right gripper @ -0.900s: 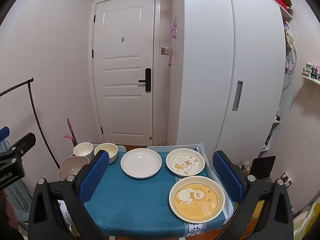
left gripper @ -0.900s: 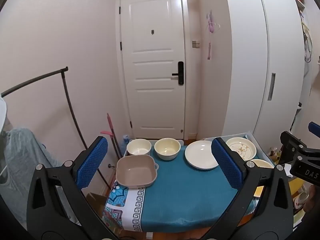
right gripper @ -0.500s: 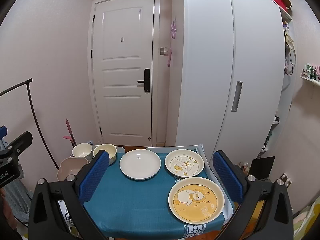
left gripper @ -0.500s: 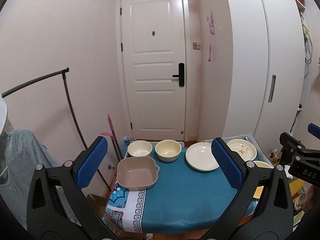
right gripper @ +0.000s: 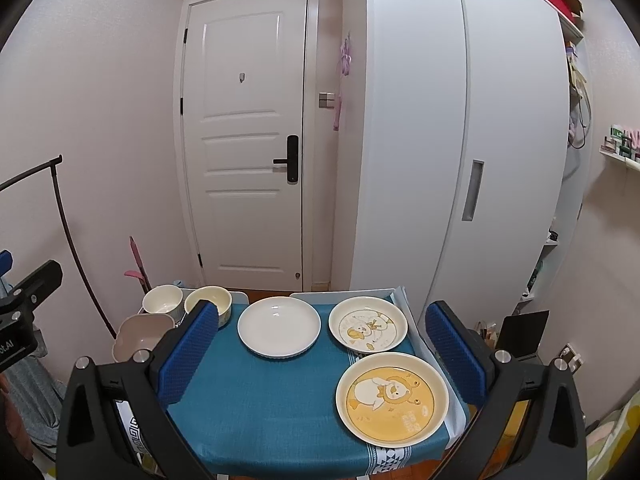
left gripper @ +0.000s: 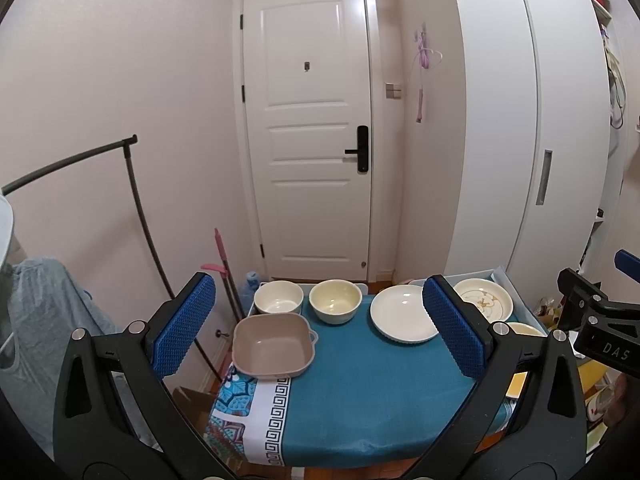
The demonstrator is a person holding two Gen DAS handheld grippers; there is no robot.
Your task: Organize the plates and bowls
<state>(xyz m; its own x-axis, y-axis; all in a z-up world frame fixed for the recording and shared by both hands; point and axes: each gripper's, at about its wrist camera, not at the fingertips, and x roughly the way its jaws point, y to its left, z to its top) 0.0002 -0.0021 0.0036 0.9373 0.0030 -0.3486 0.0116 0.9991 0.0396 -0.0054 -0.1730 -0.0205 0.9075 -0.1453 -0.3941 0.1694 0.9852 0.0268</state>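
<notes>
Hovering short of the counter (right gripper: 256,412) with both sets of fingers wide open and empty, your right gripper (right gripper: 322,352) is nearer the plates, your left gripper (left gripper: 320,324) nearer the bowls.

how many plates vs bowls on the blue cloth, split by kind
plates: 3 — plain white plate, white duck plate, yellow duck plate
bowls: 3 — white bowl, cream bowl, square beige bowl
total: 6
</notes>
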